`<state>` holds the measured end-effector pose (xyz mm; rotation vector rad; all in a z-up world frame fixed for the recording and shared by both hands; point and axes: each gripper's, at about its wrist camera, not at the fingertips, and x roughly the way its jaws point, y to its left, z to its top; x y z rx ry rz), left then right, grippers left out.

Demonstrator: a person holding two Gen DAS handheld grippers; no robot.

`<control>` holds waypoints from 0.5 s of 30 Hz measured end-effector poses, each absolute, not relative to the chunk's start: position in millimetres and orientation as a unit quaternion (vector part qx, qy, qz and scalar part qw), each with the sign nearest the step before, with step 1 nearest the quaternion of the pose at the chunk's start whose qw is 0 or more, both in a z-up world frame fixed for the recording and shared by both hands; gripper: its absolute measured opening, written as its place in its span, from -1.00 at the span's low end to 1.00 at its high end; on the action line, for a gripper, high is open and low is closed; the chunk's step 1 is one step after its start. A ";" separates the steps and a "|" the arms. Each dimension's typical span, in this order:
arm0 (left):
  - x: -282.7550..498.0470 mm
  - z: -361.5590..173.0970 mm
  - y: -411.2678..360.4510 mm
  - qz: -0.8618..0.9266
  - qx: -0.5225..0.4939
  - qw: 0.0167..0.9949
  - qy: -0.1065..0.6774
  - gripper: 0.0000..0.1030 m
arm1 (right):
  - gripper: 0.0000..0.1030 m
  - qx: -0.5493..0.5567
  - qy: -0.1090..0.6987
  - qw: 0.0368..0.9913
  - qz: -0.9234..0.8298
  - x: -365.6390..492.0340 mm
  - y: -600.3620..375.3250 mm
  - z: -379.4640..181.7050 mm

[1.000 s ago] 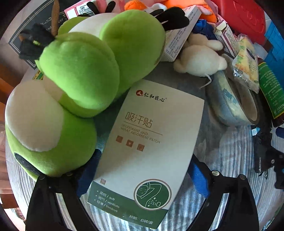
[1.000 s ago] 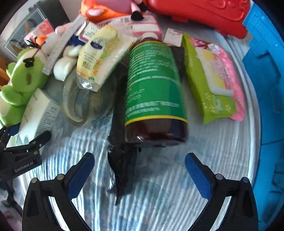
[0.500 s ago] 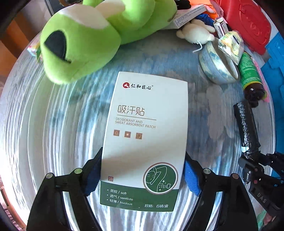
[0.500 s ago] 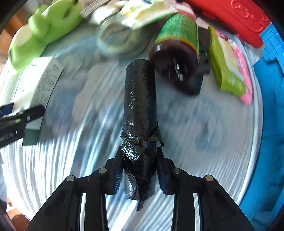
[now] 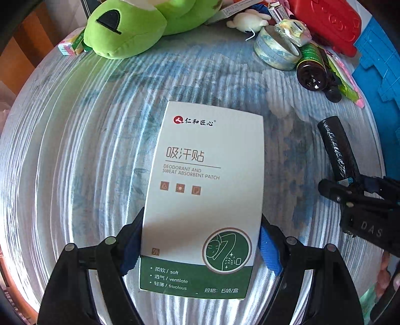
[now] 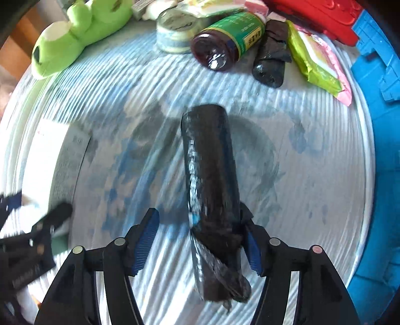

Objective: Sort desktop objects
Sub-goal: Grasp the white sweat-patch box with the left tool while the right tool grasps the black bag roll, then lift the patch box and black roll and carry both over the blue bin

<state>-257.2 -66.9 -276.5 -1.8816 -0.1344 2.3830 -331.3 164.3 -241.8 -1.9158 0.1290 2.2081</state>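
Observation:
My left gripper (image 5: 200, 247) is shut on a white and green box of sweat patches (image 5: 205, 190) and holds it over the striped blue-white cloth (image 5: 75, 155). My right gripper (image 6: 200, 240) has opened: its left finger stands clear of a black roll of bin bags (image 6: 210, 180), and the roll leans against the right finger. The roll also shows in the left wrist view (image 5: 335, 147), with the right gripper (image 5: 350, 187) at its near end.
At the far edge lie a green plush frog (image 5: 140, 22), a tape roll (image 5: 275, 50), a brown bottle with a green label (image 6: 227, 37), a second black roll (image 6: 271, 57), a green-pink wipes pack (image 6: 317, 60), a red case (image 5: 330, 22) and blue foam (image 6: 380, 50).
Both grippers have drawn back from the pile with their objects. The right gripper, shut on the black roll half a second ago, has opened its jaws.

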 end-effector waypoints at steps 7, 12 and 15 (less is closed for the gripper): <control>-236.5 -251.5 -60.4 0.814 -0.577 0.051 -0.042 0.47 | -0.34 -0.612 0.006 0.104 0.784 -321.1 147.1 -213.4; -247.0 -202.1 -75.1 0.849 -0.525 0.050 -0.042 0.47 | -0.34 -0.573 0.025 0.079 0.816 -291.9 133.5 -179.5; -251.3 -176.9 -77.8 0.869 -0.490 0.047 -0.035 0.46 | -0.34 -0.540 0.035 0.076 0.837 -273.2 112.5 -168.3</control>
